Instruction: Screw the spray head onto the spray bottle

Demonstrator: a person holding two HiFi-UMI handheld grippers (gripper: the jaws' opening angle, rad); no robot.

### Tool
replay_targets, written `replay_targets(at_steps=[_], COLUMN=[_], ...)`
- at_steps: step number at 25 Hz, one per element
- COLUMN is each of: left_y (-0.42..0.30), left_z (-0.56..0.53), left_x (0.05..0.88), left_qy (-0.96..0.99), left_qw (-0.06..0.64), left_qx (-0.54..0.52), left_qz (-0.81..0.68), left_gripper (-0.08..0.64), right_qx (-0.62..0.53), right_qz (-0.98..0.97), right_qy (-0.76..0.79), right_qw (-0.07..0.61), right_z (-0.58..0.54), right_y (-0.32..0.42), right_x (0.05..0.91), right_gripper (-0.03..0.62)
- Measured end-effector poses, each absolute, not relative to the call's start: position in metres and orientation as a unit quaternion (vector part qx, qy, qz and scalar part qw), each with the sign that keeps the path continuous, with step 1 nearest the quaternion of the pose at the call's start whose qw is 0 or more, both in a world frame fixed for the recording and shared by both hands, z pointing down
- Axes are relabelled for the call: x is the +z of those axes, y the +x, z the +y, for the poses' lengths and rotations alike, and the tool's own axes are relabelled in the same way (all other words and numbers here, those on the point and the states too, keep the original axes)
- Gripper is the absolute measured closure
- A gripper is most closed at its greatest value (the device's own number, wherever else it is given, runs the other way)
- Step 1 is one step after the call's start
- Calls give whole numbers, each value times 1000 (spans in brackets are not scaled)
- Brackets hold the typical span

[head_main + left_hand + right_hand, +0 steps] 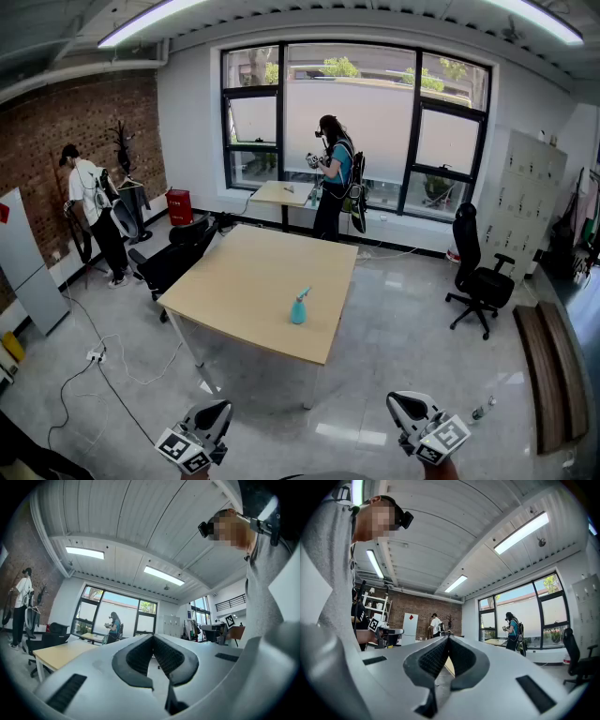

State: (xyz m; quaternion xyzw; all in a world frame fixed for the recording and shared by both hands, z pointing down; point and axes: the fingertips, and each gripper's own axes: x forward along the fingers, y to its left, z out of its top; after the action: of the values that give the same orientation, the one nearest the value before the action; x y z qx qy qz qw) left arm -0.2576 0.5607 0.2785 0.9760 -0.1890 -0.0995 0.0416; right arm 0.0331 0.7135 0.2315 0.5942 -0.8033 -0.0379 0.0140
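Observation:
A light blue spray bottle (299, 307) with its spray head on top stands upright on the wooden table (244, 281), toward the near right part. Well short of the table, at the bottom of the head view, my left gripper (217, 410) and my right gripper (399, 402) are held low, both shut and empty. In the left gripper view the left gripper (153, 636) has its pads pressed together, pointing up toward the ceiling and windows. The right gripper (449, 637) looks the same in the right gripper view. The bottle is not visible in either gripper view.
Black office chairs stand at the table's left (173, 255) and at the right of the room (478, 277). A person (333, 173) stands by a small desk at the window; another person (94, 211) stands by the brick wall. Cables (103, 361) lie on the floor. A bench (548, 370) runs along the right.

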Motion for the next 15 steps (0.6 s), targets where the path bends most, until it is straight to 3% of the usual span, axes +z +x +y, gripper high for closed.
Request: replay_targets(at_steps=[15], left_y=[-267], left_z=[548], left_x=[283], left_qy=[977], left_qw=[44], left_qx=[-101], left_qz=[-181], left_gripper=[555], right_qx=[-31], right_qz=[-795], right_qy=[606], right_qw=[7], right_z=[704], right_y=[24], right_x=[240], right_gripper=[588])
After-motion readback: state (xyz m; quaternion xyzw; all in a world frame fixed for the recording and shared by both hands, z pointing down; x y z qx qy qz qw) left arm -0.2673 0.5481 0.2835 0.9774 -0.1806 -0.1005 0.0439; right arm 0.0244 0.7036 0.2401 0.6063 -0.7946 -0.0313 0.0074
